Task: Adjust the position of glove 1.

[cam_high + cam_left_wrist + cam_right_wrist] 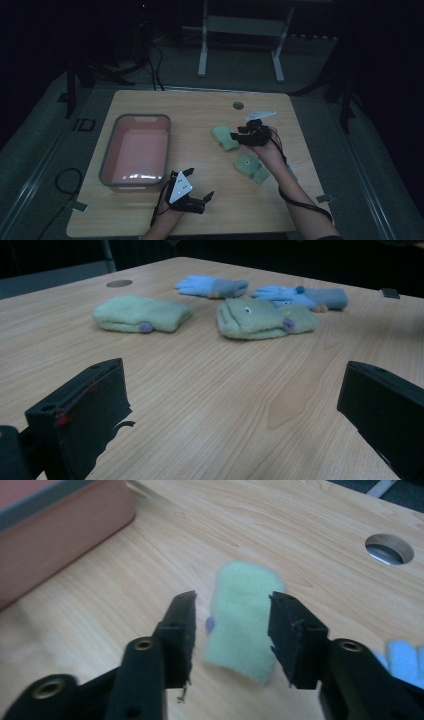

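Two pale green mittens lie on the wooden table. My right gripper point(236, 134) hangs over the far mitten point(223, 136). In the right gripper view its jaws point(233, 600) stand apart on either side of that mitten point(242, 625), and the pads are not pressing on it. The other green mitten point(251, 167) lies nearer, beside the right forearm. My left gripper point(200, 182) rests near the front edge, open with nothing between its jaws point(233, 372). In the left gripper view both green mittens point(141, 313) point(265, 317) lie ahead, with two blue gloves point(212, 286) point(300, 296) behind them.
A pink bin with a grey rim point(135, 118) stands at the table's left, and its wall point(60, 535) is close to the right gripper. A round cable hole point(238, 105) sits near the far edge. Bare wood lies between the bin and the mittens.
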`<state>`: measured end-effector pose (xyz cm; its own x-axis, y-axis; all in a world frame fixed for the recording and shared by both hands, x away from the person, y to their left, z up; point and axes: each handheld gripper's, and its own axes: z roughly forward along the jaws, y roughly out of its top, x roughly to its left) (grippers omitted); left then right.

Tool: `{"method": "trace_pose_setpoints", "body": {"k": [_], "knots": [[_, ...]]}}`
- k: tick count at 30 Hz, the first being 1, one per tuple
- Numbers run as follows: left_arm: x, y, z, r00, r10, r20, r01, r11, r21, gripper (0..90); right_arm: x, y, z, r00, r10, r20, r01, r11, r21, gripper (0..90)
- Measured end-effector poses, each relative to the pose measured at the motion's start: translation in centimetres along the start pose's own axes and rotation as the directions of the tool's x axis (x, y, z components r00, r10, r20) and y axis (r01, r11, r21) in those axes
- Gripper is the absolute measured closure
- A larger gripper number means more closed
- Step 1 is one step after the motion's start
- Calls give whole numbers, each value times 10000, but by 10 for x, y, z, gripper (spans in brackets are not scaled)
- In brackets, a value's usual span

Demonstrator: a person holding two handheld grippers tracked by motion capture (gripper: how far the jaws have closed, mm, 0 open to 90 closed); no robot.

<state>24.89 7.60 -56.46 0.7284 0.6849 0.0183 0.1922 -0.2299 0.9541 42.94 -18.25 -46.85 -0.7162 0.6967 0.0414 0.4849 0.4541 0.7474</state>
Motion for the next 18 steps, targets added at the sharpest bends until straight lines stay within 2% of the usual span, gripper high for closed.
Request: {"method": "trace_pose_setpoints", "body": {"k": [5, 10, 12, 18], "knots": [[0, 0, 0, 10000, -18, 1, 18, 10000, 3, 4, -5, 1, 23, 9992, -365, 180, 358, 9987, 355, 597], [0, 0, 0, 10000, -37, 7, 37, 10000, 0, 4, -11, 1, 38, 9995, -292, 113, 286, 9982, 519, 613], [0, 0, 0, 10000, -33, 7, 33, 10000, 3, 4, -13, 0, 51, 9997, -209, 118, 200, 9970, 743, 614], [1, 0, 0, 9999, -94, 78, 94, 10000, -21, 4, -13, -2, 70, 9947, -946, 397, 889, 9881, 1254, 631]]}}
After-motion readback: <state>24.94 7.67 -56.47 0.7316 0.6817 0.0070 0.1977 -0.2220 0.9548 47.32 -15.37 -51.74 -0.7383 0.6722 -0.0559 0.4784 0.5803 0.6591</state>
